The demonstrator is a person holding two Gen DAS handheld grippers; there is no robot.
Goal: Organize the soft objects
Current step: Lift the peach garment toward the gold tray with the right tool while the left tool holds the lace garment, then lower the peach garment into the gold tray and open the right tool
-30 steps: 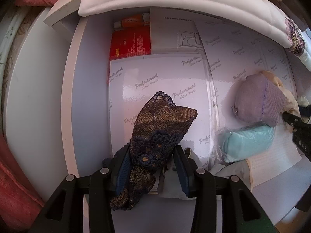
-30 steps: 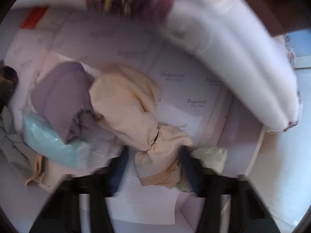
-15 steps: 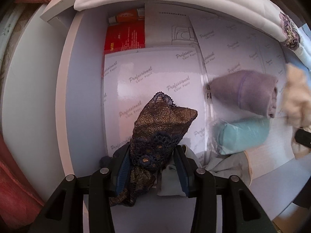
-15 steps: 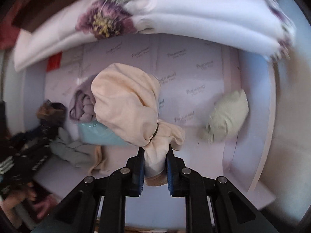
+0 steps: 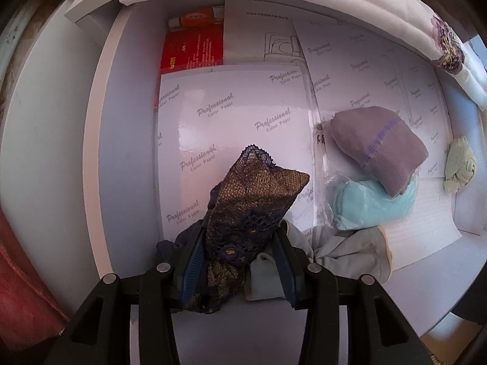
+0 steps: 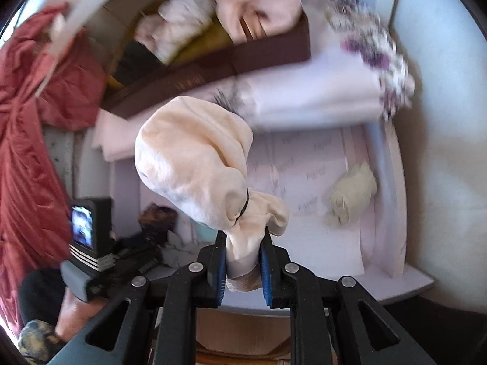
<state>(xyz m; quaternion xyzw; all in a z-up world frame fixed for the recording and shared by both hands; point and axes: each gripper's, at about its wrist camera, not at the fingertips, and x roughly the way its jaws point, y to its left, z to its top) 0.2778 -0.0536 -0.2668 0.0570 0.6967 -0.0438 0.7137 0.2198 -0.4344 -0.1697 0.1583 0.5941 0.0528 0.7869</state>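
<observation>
Both handheld tools share one build: the left black plastic two-finger gripper (image 5: 238, 261) and the right black plastic two-finger gripper (image 6: 243, 266) have ribbed blue rubber pads (image 6: 264, 269) and round silver screws (image 5: 312, 266) at each finger joint

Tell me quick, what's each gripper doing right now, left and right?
Left gripper: shut on the lace cloth.
Right gripper: shut on the cream bundle, held above the tray.
</observation>
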